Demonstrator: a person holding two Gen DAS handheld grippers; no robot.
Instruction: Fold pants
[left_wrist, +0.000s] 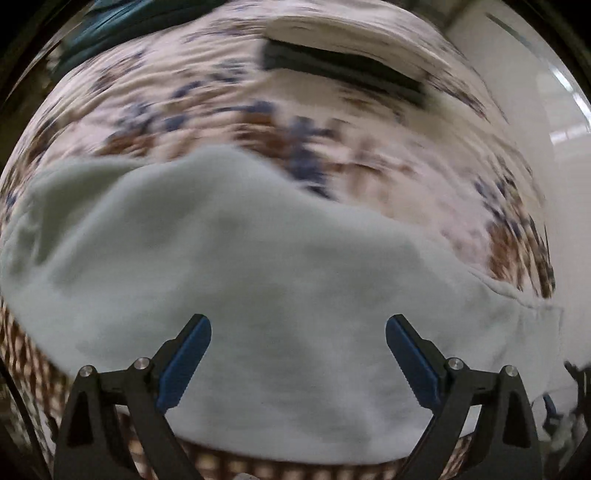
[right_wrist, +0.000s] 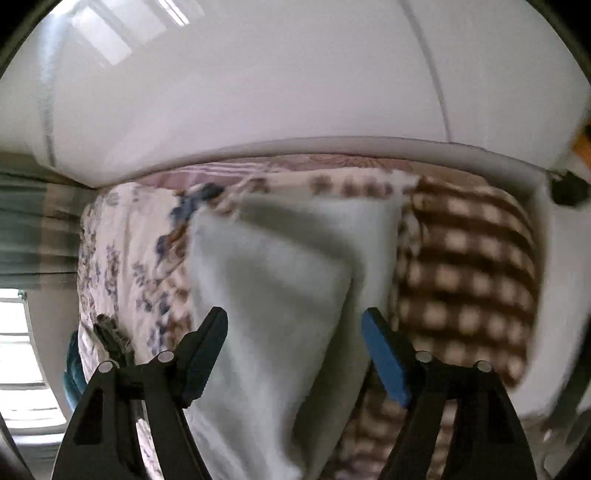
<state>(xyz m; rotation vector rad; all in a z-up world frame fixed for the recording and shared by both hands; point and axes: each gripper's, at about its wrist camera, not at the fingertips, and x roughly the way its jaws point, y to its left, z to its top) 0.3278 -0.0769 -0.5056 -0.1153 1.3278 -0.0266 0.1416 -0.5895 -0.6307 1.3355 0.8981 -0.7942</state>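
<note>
The left gripper (left_wrist: 298, 332) has its blue-padded fingers (left_wrist: 184, 363) spread wide, released, over the pale grey-green soft fabric pants (left_wrist: 240, 266). The right gripper (right_wrist: 294, 325) is likewise released above the pants (right_wrist: 273, 295). The pants lie on the floral-and-checked bed cover (left_wrist: 221, 107), which shows toward 12 o'clock. No writing is readable.

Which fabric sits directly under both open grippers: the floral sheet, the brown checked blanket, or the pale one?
The pale grey-green pants: plain, unpatterned, lying on top of the floral sheet and checked blanket.

No readable text, labels, brands or numbers, both views blurred
</note>
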